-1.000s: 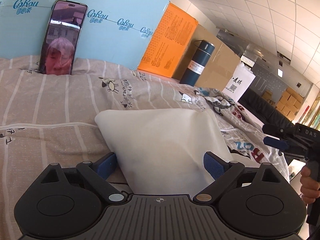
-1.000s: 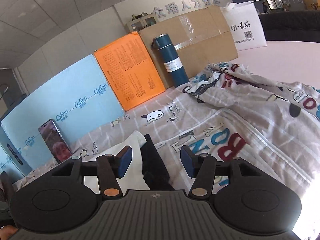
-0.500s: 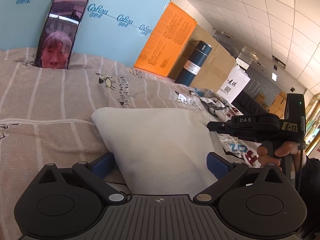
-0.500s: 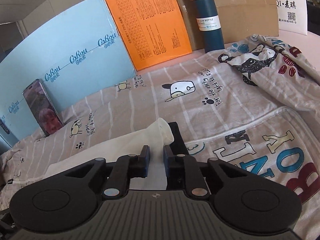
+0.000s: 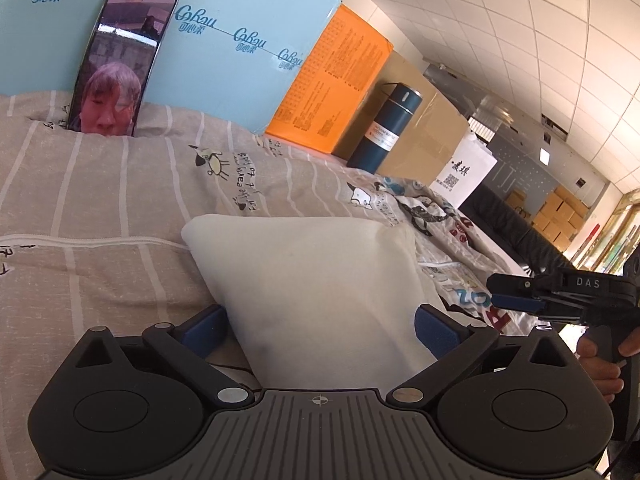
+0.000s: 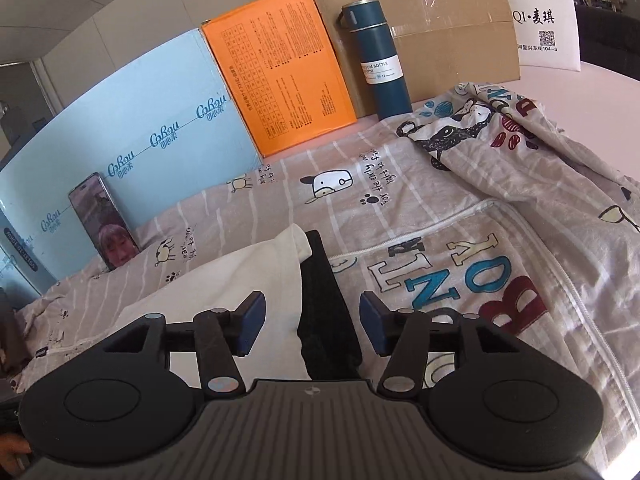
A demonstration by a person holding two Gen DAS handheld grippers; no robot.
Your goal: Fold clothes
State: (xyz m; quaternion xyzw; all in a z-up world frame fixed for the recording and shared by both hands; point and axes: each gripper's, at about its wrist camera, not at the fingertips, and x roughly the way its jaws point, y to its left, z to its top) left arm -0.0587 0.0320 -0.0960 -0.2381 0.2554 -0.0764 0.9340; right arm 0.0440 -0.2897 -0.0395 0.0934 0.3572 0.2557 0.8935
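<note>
Left gripper (image 5: pixel 320 322) is held wide, blue pads (image 5: pixel 202 326) apart on either side of the folded white garment (image 5: pixel 316 280), no pad seen pressing on it. The white garment is laid directly ahead of this gripper, flat on the striped printed bedsheet (image 5: pixel 100 208). Off to the right of the left gripper, the right gripper (image 5: pixel 510 292) is seen in side view, gripped by a hand (image 5: pixel 600 364) at its handle, apart from the white garment's edge.

Right gripper (image 6: pixel 308 318) is shown with jaws part-way and opening; nothing is clamped. Between and just beyond its pads (image 6: pixel 252 320) the white garment's near edge (image 6: pixel 240 280) and a dark folded piece (image 6: pixel 324 312) are seen side by side, the dark piece touching the white one along its right side. Whether the dark piece is under the white one cannot be told. Right of this gripper, large printed letters are seen on the sheet.

Further out, a crumpled printed cloth (image 6: pixel 500 132) is lying on the sheet toward the far right. Behind it, standing upright at the far edge: a dark blue vacuum bottle (image 6: pixel 378 64), an orange box (image 6: pixel 280 80), a brown carton (image 6: pixel 452 28), a white bag (image 6: pixel 544 24). Far left, a phone (image 5: pixel 120 60) is propped against a light blue board (image 5: pixel 240 8), its screen lit.
</note>
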